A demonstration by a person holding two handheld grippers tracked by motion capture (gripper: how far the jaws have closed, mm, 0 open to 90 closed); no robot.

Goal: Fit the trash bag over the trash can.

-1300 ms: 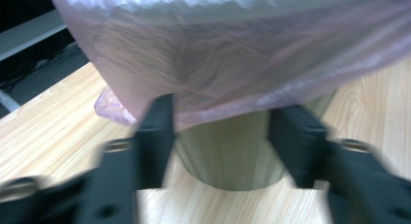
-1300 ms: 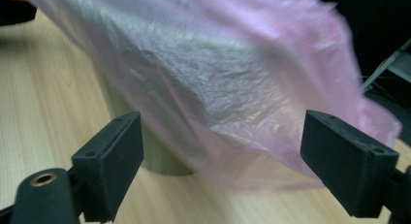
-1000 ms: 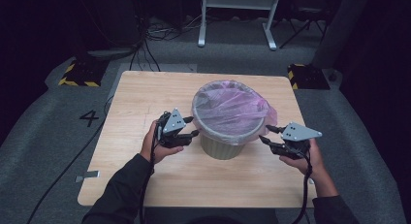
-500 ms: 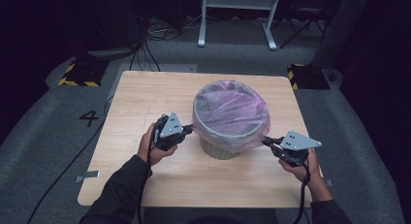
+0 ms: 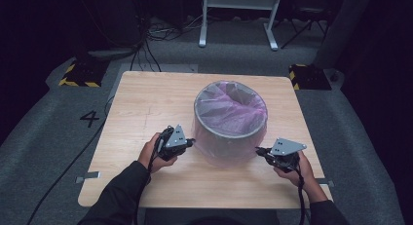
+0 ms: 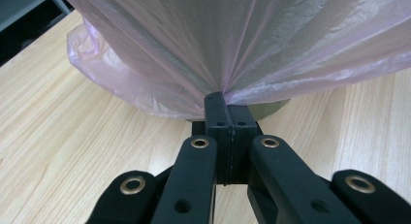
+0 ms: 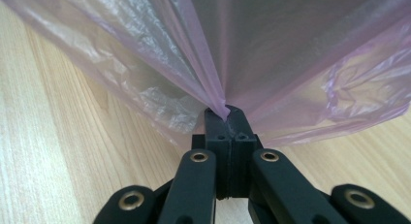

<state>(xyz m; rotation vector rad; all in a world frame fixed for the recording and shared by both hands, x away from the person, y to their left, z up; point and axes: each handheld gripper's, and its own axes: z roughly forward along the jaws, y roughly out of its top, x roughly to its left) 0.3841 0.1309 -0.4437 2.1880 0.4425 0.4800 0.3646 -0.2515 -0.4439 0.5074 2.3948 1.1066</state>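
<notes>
Pink bin liner (image 5: 229,108), now drawn lower down the bin (image 5: 229,142), is pinched by both left tongs (image 5: 191,141) and right tongs (image 5: 258,150), jaws just closed.

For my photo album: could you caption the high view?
Two hand-held grippers pinch a pink bag stretched over a bin on a table.

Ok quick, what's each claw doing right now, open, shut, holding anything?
Left claw: closed, pinching the pink bag film at the bin's side.
Right claw: closed, pinching the pink bag on the opposite side.
</notes>
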